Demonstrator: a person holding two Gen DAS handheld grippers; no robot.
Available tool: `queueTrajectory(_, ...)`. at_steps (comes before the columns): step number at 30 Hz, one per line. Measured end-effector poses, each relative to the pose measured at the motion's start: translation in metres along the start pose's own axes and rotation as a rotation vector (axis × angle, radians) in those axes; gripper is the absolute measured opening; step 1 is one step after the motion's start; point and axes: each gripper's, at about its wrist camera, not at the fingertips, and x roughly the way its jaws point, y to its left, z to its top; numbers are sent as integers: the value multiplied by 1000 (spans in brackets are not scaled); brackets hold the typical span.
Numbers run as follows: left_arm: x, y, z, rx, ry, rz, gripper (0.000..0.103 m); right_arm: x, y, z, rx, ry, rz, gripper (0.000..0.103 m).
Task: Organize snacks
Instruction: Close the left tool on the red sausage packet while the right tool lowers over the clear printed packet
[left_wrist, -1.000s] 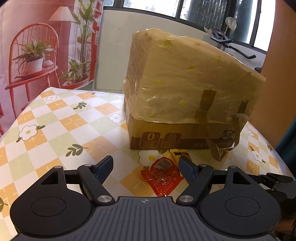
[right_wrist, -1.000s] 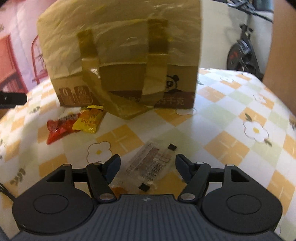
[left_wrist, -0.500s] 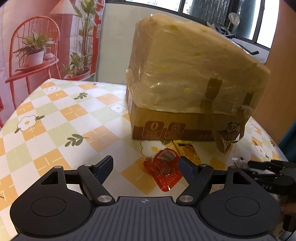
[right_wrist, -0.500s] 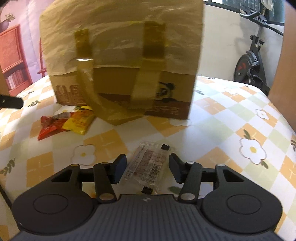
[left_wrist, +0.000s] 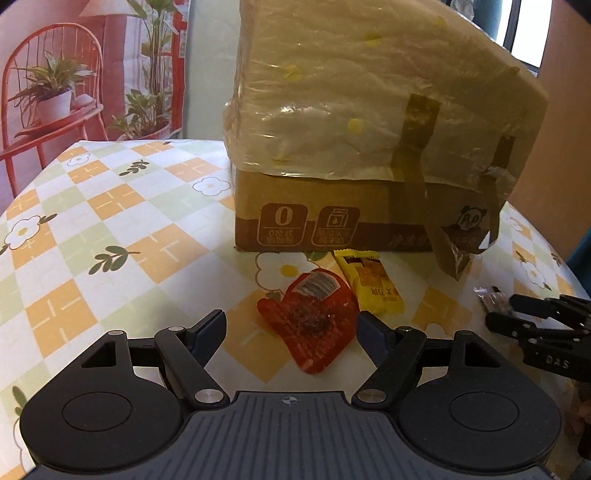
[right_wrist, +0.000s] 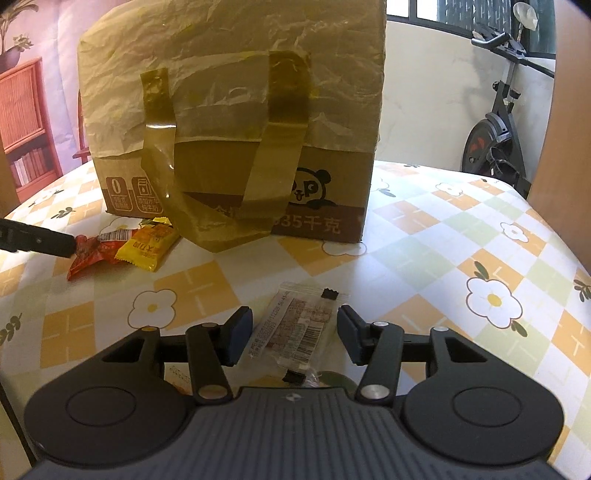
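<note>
On the flowered tablecloth a red snack packet (left_wrist: 310, 325) lies between the fingers of my left gripper (left_wrist: 291, 325), which is open and not touching it. A yellow packet (left_wrist: 369, 280) lies just behind it, in front of a plastic-covered cardboard box (left_wrist: 332, 229). My right gripper (right_wrist: 293, 328) has its pads against the edges of a clear snack packet (right_wrist: 299, 325) that rests low over the cloth. In the right wrist view the red packet (right_wrist: 92, 251) and the yellow packet (right_wrist: 146, 249) lie at the left, beside a left finger (right_wrist: 37, 238).
The taped box (right_wrist: 229, 177) stands tall at the table's middle, with loose tape strips hanging down its front. The right gripper (left_wrist: 535, 325) sits close to the left gripper's right side. An exercise bike (right_wrist: 495, 140) stands beyond the table's far right edge.
My left gripper has sunk toward the table, so the red packet now lies between its fingers. The right jaws have narrowed onto the clear packet.
</note>
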Motion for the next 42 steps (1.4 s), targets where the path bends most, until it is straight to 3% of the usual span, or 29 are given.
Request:
queueTrajectory(4,7,-4,4,-32,10,16,63,0,-1,0,5,-2,5,54)
queueTrajectory(16,17,-18,5,-103,4,94,62,0,-1,0,6,-3,4,54)
queueTrajectory(18,16,-21,4,-90,-2,119,48,0,-1,0,6,-3,4,54)
queueTrajectory(21,9,-20,0,-108,-23,93,42,0,-1,0,6,-3,5,54)
queueTrajectory(42,-27,-18,-5,-90,-136,56,42,0,-3,0,19,-7,15,54)
